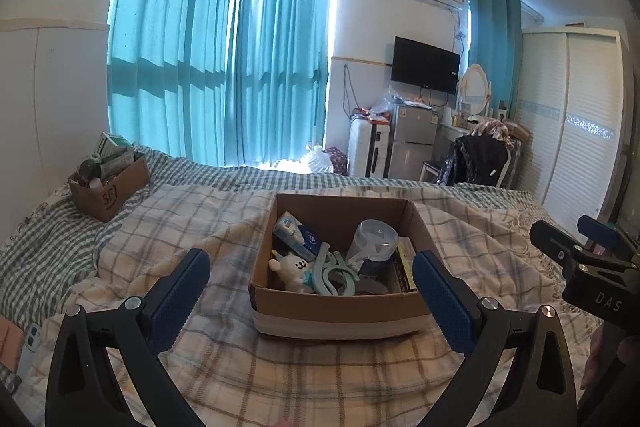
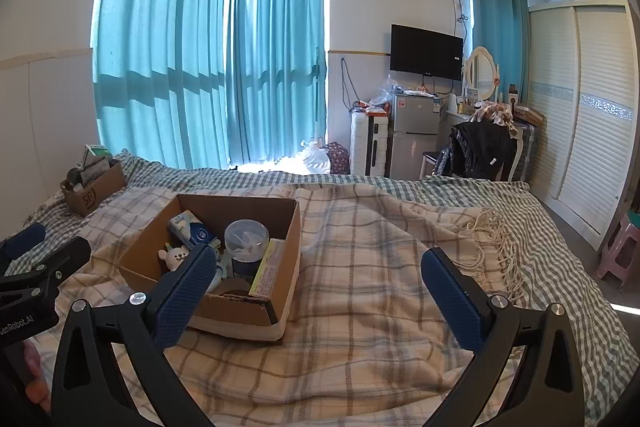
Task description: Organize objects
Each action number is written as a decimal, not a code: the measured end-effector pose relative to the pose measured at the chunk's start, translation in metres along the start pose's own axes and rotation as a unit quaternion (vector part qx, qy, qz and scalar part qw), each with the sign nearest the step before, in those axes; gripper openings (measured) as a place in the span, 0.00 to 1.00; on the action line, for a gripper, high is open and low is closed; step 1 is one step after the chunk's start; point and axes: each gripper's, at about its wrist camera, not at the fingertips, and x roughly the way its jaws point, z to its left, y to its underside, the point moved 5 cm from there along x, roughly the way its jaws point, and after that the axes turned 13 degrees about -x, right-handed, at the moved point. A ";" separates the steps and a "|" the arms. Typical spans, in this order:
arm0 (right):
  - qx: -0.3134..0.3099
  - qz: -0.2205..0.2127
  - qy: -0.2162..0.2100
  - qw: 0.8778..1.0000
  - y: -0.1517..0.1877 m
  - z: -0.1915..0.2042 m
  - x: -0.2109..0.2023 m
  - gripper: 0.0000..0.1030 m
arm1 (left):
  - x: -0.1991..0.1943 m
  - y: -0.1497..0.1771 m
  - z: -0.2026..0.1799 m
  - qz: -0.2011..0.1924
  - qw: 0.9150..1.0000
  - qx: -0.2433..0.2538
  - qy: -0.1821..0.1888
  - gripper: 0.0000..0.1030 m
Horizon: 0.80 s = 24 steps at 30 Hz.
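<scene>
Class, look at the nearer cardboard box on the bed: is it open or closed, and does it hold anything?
Open and partly filled. The cardboard box has no lid over it, and a white toy and a clear-lidded container show inside.

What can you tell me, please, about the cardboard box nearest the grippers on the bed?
The cardboard box is brown corrugated card, open-topped, with a pale band around its base. It sits upright on the plaid blanket, slightly sunk into it. Inside lie a white plush toy, a clear-lidded container, a tissue pack, a yellow packet against one wall, and pale green plastic clips. Neither hand-held gripper touches it.
</scene>
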 end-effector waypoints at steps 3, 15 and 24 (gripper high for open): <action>0.000 0.000 0.000 1.000 0.000 0.000 0.000 1.00 | 0.000 0.001 -0.003 -0.002 1.000 0.014 -0.005 1.00; 0.000 0.000 0.000 1.000 0.000 0.000 0.000 1.00 | 0.000 0.001 -0.007 -0.003 1.000 0.024 -0.002 1.00; -0.002 0.002 0.002 1.000 0.002 0.000 0.002 1.00 | 0.000 0.000 -0.007 0.002 1.000 0.022 -0.001 1.00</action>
